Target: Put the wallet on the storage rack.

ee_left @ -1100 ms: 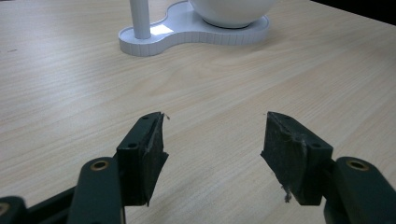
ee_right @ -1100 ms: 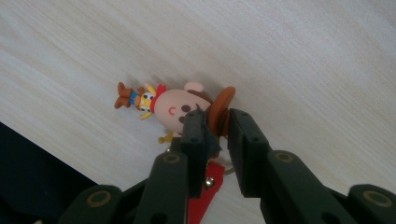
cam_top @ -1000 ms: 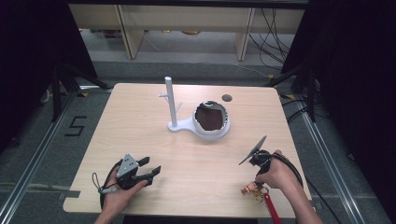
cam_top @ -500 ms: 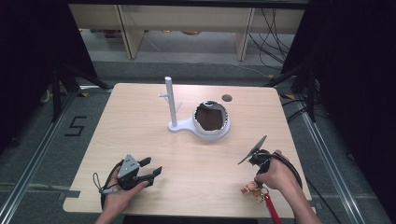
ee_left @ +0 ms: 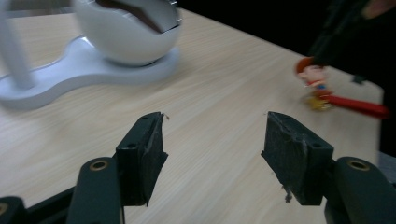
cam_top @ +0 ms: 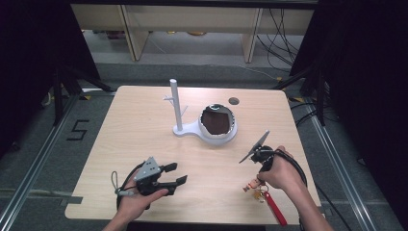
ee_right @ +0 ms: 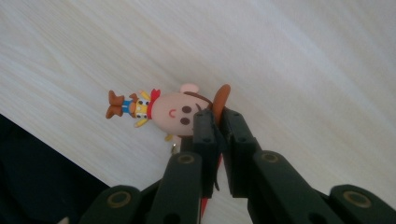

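Note:
A small cowboy figure keychain (ee_right: 163,109) with a red strap (cam_top: 274,210) hangs just above the table near its front right. My right gripper (ee_right: 217,114) is shut on it at the brown hat; seen from above, this gripper (cam_top: 257,185) points down from the person's right hand. The left gripper (cam_top: 175,174) is at the front left, open, with nothing between its jaws. In the left gripper view the left gripper (ee_left: 215,126) faces across the wood toward the figure (ee_left: 314,77) and the white stand (ee_left: 70,70).
The white stand (cam_top: 185,129) has an upright post (cam_top: 174,101) and a round white bowl (cam_top: 219,125) with a dark inside, at the table's middle back. A small dark disc (cam_top: 234,101) lies behind it. The table edge (cam_top: 192,222) runs close in front of both hands.
The left gripper has shifted a little to the right and risen slightly. The right hand has lifted slightly with the keychain.

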Action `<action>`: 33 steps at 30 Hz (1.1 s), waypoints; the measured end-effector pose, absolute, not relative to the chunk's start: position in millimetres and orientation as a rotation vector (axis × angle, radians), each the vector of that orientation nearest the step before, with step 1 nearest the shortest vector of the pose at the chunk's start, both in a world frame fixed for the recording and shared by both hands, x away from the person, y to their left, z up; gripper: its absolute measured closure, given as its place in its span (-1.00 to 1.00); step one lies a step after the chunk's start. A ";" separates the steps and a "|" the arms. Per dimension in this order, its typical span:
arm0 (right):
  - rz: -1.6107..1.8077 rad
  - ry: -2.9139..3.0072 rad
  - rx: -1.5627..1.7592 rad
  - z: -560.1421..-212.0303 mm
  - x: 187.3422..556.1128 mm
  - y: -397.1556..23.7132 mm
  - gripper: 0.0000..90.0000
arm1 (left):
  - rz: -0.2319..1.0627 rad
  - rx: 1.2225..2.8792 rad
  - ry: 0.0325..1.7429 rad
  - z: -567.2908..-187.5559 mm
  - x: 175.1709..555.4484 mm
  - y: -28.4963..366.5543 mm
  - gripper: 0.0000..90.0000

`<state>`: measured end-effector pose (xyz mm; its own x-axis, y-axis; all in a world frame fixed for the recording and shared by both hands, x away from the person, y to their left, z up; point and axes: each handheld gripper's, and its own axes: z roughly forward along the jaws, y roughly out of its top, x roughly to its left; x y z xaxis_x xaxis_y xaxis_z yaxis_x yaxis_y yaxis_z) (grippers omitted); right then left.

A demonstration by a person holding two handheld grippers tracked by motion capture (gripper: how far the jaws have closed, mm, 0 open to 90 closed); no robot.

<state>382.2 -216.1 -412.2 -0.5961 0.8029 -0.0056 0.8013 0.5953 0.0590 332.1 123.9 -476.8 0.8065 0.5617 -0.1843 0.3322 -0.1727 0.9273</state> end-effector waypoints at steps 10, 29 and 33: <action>0.118 2.764 1.234 -380.8 392.3 -169.2 0.90 | 0.107 1.904 0.529 -442.3 343.7 51.2 -0.27; 0.157 2.821 1.076 -376.3 399.5 -125.5 0.90 | 0.214 2.059 0.506 -458.3 365.4 9.5 0.18; 0.135 2.815 1.021 -374.9 400.4 -123.4 0.90 | 0.181 2.066 0.516 -460.8 364.3 7.2 0.19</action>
